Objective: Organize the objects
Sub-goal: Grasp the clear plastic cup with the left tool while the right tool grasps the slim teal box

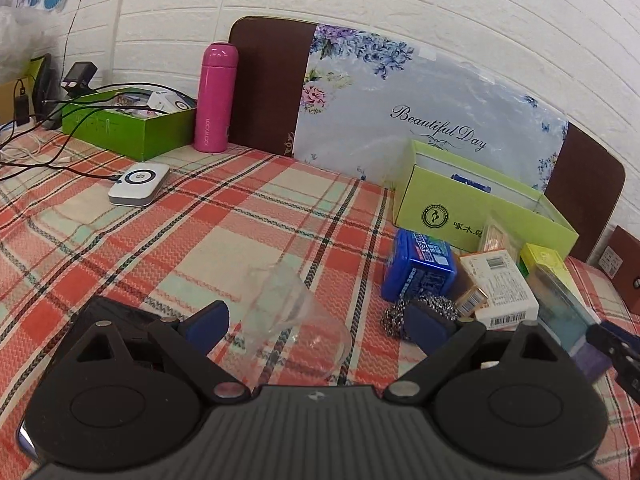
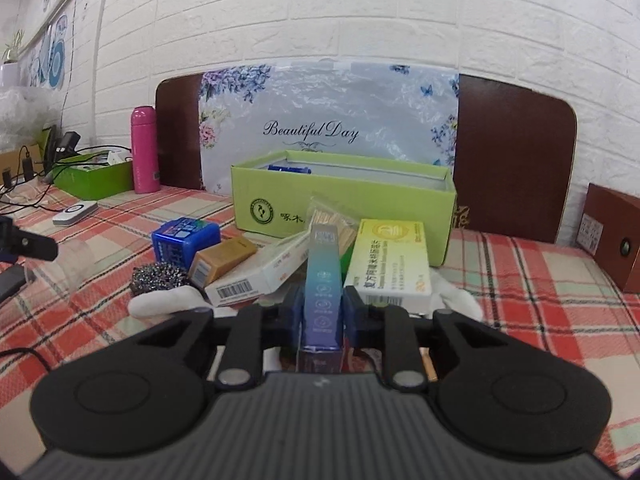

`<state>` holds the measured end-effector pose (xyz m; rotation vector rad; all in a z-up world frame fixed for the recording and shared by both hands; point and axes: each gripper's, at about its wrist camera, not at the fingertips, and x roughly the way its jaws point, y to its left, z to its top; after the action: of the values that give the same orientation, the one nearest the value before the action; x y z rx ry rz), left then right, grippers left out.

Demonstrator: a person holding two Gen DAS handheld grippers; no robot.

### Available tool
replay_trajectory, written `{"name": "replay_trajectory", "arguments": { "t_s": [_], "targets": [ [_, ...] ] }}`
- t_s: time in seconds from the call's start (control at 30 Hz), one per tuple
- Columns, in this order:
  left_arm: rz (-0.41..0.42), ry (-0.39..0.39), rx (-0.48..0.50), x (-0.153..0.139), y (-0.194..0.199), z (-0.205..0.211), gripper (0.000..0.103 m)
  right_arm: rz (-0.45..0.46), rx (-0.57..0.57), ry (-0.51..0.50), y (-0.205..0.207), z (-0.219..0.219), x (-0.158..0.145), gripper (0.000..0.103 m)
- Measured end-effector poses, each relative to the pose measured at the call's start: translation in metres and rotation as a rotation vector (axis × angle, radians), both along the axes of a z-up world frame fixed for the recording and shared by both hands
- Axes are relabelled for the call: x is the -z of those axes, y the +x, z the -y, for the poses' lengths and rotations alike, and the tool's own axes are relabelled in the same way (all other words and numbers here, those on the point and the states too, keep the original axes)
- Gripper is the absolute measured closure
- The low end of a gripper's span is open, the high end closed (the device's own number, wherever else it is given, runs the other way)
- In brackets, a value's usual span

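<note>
My right gripper has its blue fingers clenched on a slim blue-to-purple gradient box, pads pressed against both its narrow sides, the box standing on edge and pointing away from me. Just beyond it I see the pile on the plaid bench: a yellow medicine box to the right, a white barcoded box, a small brown box, a steel scourer and a blue packet to the left. Behind them stands the open lime-green carton, with something blue inside at its left end. My left gripper has its fingers released and wide apart, a clear plastic cup lying on its side between them, untouched. Farther left are a pink flask and a white device
</note>
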<state>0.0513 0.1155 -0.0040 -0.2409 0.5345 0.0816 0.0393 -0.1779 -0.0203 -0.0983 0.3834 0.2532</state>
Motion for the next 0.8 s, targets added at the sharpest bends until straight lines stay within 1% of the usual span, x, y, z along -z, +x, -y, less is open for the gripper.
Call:
{"name": "replay_trajectory", "arguments": {
  "t_s": [0.07,0.1,0.13,0.17,0.2,0.23,0.27,0.3,0.33,0.4,0.47,0.53,0.63,0.67,0.73,0.8],
  "targets": [
    [-0.011,-0.001,0.002,0.004,0.014,0.003,0.006,-0.002,-0.012,-0.024,-0.013,0.002,-0.004,0.082],
    [-0.02,-0.013,0.012,0.006,0.019,0.004,0.009,-0.006,-0.031,-0.039,-0.021,0.001,-0.005,0.082],
    [-0.031,-0.035,0.029,0.008,0.023,0.005,0.018,-0.011,-0.069,-0.043,-0.029,0.0,-0.006,0.082],
    [-0.041,-0.07,0.063,0.009,0.024,0.007,0.025,-0.025,-0.114,-0.026,-0.035,-0.002,-0.007,0.082],
    [-0.058,-0.113,0.112,0.012,0.025,0.009,0.036,-0.047,-0.16,0.01,-0.04,-0.003,-0.007,0.08],
    [-0.076,-0.146,0.158,0.013,0.024,0.012,0.037,-0.074,-0.202,0.047,-0.042,-0.004,-0.007,0.075],
    [-0.081,-0.152,0.19,0.014,0.021,0.019,0.037,-0.101,-0.238,0.087,-0.043,-0.004,-0.007,0.072],
    [-0.068,-0.12,0.201,0.013,0.015,0.025,0.037,-0.112,-0.245,0.115,-0.043,-0.004,-0.006,0.064],
    [-0.055,-0.081,0.214,0.012,0.009,0.03,0.036,-0.113,-0.231,0.124,-0.043,-0.004,-0.005,0.059],
    [-0.045,-0.046,0.231,0.012,0.0,0.034,0.034,-0.113,-0.182,0.124,-0.04,-0.002,-0.004,0.056],
    [-0.074,-0.059,0.242,0.016,-0.003,0.032,0.033,-0.123,-0.147,0.151,-0.036,0.002,-0.003,0.054],
    [-0.101,-0.076,0.222,0.021,-0.002,0.028,0.03,-0.125,-0.109,0.159,-0.033,0.006,-0.001,0.054],
    [-0.132,-0.083,0.171,0.027,0.001,0.026,0.029,-0.123,-0.036,0.108,-0.027,0.007,0.004,0.054],
    [-0.139,-0.088,0.161,0.027,0.002,0.025,0.029,-0.127,-0.022,0.105,-0.025,0.008,0.006,0.054],
    [-0.14,-0.101,0.151,0.027,0.003,0.024,0.026,-0.143,-0.012,0.113,-0.02,0.009,0.009,0.054],
    [-0.122,-0.097,0.141,0.024,0.004,0.025,0.023,-0.149,-0.011,0.109,-0.017,0.008,0.011,0.054]
  ]
}}
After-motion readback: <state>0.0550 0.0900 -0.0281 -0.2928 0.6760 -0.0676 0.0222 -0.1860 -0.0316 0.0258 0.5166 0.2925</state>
